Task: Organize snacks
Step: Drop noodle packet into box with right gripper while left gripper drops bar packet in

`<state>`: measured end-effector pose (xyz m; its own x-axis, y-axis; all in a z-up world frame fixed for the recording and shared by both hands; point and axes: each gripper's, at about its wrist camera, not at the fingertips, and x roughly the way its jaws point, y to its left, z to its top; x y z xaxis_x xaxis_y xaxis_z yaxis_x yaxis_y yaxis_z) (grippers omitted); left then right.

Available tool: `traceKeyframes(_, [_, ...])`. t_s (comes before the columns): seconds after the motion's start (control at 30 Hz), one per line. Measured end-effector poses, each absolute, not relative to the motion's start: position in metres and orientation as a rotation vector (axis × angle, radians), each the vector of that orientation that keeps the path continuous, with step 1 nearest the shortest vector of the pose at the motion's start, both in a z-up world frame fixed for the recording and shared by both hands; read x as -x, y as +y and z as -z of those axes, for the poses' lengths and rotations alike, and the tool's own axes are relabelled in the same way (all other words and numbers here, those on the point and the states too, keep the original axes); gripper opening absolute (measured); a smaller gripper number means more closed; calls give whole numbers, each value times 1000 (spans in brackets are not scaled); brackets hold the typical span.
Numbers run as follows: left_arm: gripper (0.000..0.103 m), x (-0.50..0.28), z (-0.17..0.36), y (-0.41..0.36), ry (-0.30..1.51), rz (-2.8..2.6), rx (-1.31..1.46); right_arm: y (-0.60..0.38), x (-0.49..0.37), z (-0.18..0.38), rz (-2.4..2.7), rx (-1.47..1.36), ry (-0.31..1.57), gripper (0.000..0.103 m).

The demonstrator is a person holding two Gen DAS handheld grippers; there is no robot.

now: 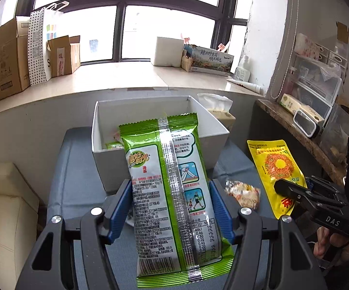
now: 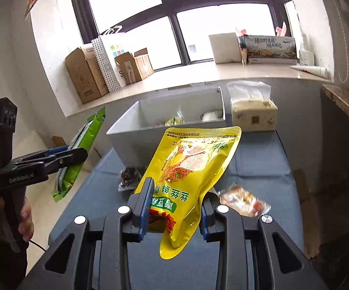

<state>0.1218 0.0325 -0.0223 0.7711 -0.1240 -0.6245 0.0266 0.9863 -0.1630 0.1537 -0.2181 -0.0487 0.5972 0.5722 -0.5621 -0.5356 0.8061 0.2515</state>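
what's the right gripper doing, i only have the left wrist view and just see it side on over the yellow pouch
Observer: The right gripper is shut on the yellow pouch, lifted off the blue mat.
Operator: anything loose i can't see
Observer: A small dark snack packet lies on the mat by the white box, hidden from you by the green packet.
Operator: box got room
Observer: Only a few small packets lie at its bottom; most of it is free.

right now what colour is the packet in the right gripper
Bright yellow packet, with an orange-red picture and green lettering; it shows best in the right wrist view.
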Motion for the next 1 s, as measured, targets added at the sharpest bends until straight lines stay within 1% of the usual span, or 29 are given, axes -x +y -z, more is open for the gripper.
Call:
traceKeyframes(0.17, [68,-180,-7,53,646,42,163,-183,-209,13,-679,-33,606,35])
traceKeyframes(0.27, [68,-222,-11,60,645,29,151,-151,-256,5,-682,36,606,35])
traceKeyframes(0.4, [68,-272,7,67,700,7,137,-116,-314,21,-677,163,651,35])
traceKeyframes(0.5, [68,-293,23,75,738,-16,146,-108,-341,36,-697,162,706,37])
traceKeyframes(0.53, [70,-297,27,78,743,-18,153,-107,-345,39,-691,165,704,38])
traceKeyframes(0.6, [73,-304,36,82,761,-34,150,-108,-353,43,-678,169,700,43])
traceKeyframes(0.63, [75,-306,39,84,767,-40,148,-108,-357,46,-669,168,707,43])
traceKeyframes(0.67, [77,-309,43,85,779,-42,144,-109,-361,48,-659,171,714,53])
traceKeyframes(0.7, [86,-311,46,87,796,-40,145,-110,-363,49,-648,165,723,80])
traceKeyframes(0.73, [100,-312,49,88,810,-38,148,-112,-366,49,-646,149,729,92])
traceKeyframes(0.77, [103,-311,50,89,809,-34,151,-115,-366,49,-643,133,722,103])
traceKeyframes(0.87, [103,-302,51,93,794,-30,168,-123,-364,46,-643,106,714,103])
traceKeyframes(1.0, [103,-295,47,95,784,-38,183,-127,-354,42,-639,137,714,103])
